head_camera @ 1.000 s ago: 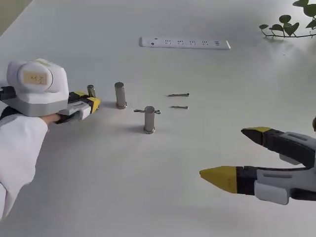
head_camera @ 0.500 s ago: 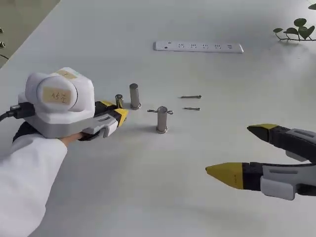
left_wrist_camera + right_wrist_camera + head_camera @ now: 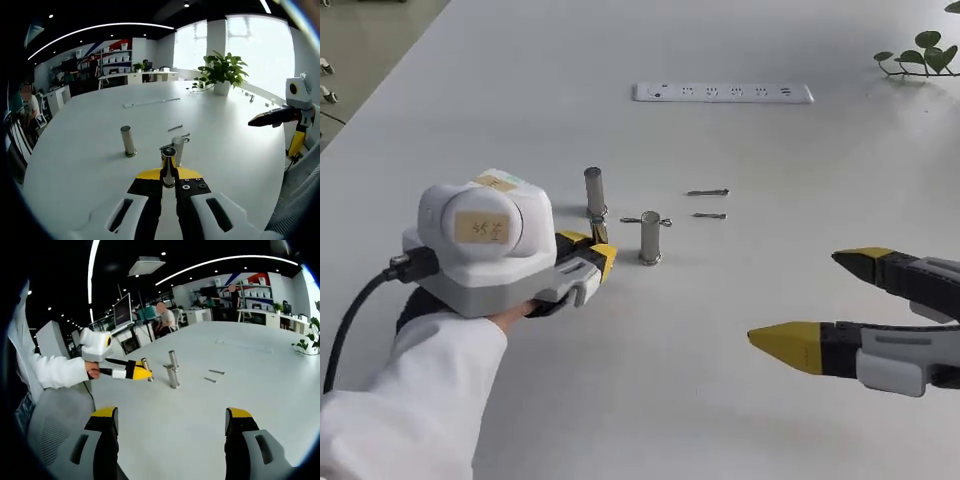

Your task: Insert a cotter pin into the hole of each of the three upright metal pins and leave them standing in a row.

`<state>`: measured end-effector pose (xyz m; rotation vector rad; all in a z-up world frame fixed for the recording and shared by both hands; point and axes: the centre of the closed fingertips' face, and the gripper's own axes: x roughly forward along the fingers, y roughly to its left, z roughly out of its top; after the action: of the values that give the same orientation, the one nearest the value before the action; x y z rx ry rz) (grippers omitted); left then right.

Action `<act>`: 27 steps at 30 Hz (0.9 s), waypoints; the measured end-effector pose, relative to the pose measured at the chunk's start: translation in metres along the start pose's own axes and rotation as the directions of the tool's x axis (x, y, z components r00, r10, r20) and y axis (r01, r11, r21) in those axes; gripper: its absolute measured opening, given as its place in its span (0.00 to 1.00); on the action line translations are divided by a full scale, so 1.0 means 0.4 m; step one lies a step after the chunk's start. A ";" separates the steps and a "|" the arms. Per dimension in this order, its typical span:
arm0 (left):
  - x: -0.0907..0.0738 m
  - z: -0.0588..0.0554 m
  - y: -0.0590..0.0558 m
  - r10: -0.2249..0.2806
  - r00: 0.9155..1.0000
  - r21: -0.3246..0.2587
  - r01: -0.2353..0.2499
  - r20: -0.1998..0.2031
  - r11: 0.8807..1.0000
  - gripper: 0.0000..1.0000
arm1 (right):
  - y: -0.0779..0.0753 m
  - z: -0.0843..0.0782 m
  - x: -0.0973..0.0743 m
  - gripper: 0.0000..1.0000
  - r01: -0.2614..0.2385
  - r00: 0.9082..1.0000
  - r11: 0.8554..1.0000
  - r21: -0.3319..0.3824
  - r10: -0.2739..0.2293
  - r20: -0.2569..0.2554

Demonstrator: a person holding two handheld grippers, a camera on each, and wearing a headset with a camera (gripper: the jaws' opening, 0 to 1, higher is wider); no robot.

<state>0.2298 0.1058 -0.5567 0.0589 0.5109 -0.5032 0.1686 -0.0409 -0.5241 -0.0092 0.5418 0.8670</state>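
My left gripper (image 3: 597, 251) (image 3: 168, 176) is shut on one short metal pin (image 3: 168, 164), held upright just in front of the other two. Behind it a bare metal pin (image 3: 594, 192) (image 3: 128, 140) stands on the white table. To its right stands a third pin (image 3: 650, 237) (image 3: 178, 146) with a cotter pin through its hole. Two loose cotter pins (image 3: 707, 192) (image 3: 710, 215) lie farther right. My right gripper (image 3: 812, 300) (image 3: 170, 416) hovers open at the near right, nothing between its jaws.
A white power strip (image 3: 723, 92) lies at the back of the table (image 3: 650, 400). A plant sprig (image 3: 918, 52) reaches in at the far right corner. In the gripper views, desks, shelves and seated people are in the room beyond.
My left gripper has carried its metal pin to the right and nearer, from left of the bare pin to just in front of it. The right gripper stays open, barely moved.
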 end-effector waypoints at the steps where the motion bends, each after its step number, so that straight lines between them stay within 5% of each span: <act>1: 0.003 -0.005 -0.013 -0.006 1.000 0.000 0.006 -0.003 1.000 0.07 | -0.001 0.001 -0.001 0.86 0.001 1.000 1.000 0.000 -0.001 0.002; 11: 0.029 -0.036 -0.085 -0.044 0.998 0.065 0.046 -0.036 0.997 0.07 | 0.004 0.003 0.000 0.86 0.002 1.000 1.000 -0.014 -0.001 0.003; 19: 0.032 -0.056 -0.092 -0.016 0.999 0.019 0.017 -0.052 1.000 0.07 | -0.005 0.001 -0.004 0.86 0.014 1.000 1.000 -0.011 -0.014 0.001; 27: 0.040 -0.065 -0.100 -0.007 0.998 0.034 0.010 -0.067 0.999 0.07 | -0.014 -0.003 -0.009 0.86 0.025 1.000 1.000 -0.016 -0.025 -0.005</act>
<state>0.2111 0.0684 -0.5845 0.1064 0.5679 -0.5196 0.1702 -0.0474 -0.5246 -0.0327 0.5390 0.8471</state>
